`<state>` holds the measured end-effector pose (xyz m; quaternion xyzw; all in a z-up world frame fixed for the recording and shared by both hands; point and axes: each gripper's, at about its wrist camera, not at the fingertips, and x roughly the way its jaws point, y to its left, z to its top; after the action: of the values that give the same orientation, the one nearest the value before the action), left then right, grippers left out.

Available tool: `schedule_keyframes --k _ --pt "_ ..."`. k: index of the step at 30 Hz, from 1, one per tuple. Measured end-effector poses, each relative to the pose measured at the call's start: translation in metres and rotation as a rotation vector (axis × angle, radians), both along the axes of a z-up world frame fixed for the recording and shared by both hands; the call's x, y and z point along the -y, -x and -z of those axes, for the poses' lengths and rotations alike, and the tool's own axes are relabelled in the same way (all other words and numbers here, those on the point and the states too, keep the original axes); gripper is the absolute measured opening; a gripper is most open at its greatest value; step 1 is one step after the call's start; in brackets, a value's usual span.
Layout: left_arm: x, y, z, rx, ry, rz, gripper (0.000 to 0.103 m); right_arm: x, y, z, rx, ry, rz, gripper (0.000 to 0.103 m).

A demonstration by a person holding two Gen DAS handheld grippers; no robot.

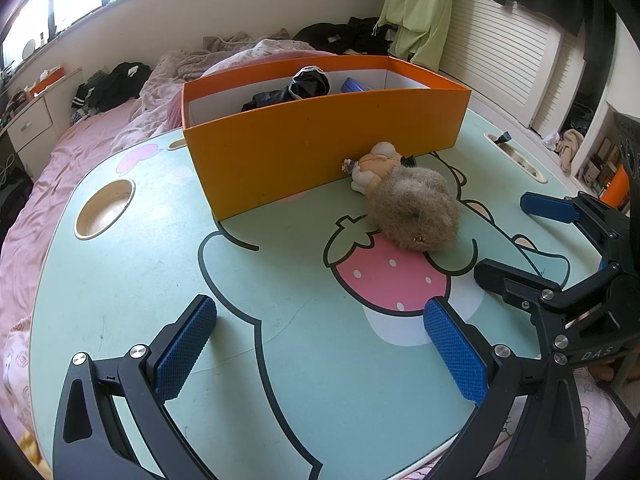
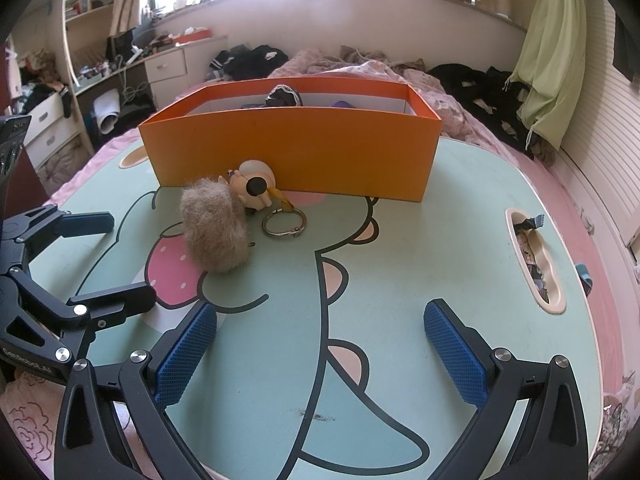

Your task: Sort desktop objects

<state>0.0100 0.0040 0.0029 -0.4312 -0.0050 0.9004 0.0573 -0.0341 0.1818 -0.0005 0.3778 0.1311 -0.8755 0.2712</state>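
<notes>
A fluffy brown plush keychain (image 1: pixel 414 210) with a small doll figure (image 1: pixel 376 168) lies on the mint cartoon table (image 1: pixel 160 264), touching the front wall of an orange box (image 1: pixel 320 148). In the right wrist view the plush (image 2: pixel 216 228) has a metal ring (image 2: pixel 284 222) beside it, in front of the box (image 2: pixel 292 152). A black item (image 1: pixel 308 84) and a blue item (image 1: pixel 358 86) lie inside the box. My left gripper (image 1: pixel 320 344) is open and empty, near the table's front. My right gripper (image 2: pixel 320 352) is open and empty; it also shows in the left wrist view (image 1: pixel 516 240), right of the plush.
The table has a round cup hole (image 1: pixel 105 208) at left and an oblong slot (image 2: pixel 536 256) at right holding small things. Behind the table is a pink bed (image 2: pixel 380 68) with dark clothes. A desk and drawers (image 2: pixel 160 68) stand at far left.
</notes>
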Motion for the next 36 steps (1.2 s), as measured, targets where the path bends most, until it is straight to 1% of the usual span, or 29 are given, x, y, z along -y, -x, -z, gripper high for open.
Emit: schedule_keyframes --k 20,36 --pt "-0.0004 -0.0004 0.0003 -0.001 0.0 0.0 0.103 0.0003 0.0025 -0.0034 -0.003 0.004 -0.007 0.103" --pt "-0.0005 -0.0008 0.0007 -0.001 0.0 -0.001 0.103 -0.0009 0.0013 -0.0028 -0.022 0.013 -0.007 0.103"
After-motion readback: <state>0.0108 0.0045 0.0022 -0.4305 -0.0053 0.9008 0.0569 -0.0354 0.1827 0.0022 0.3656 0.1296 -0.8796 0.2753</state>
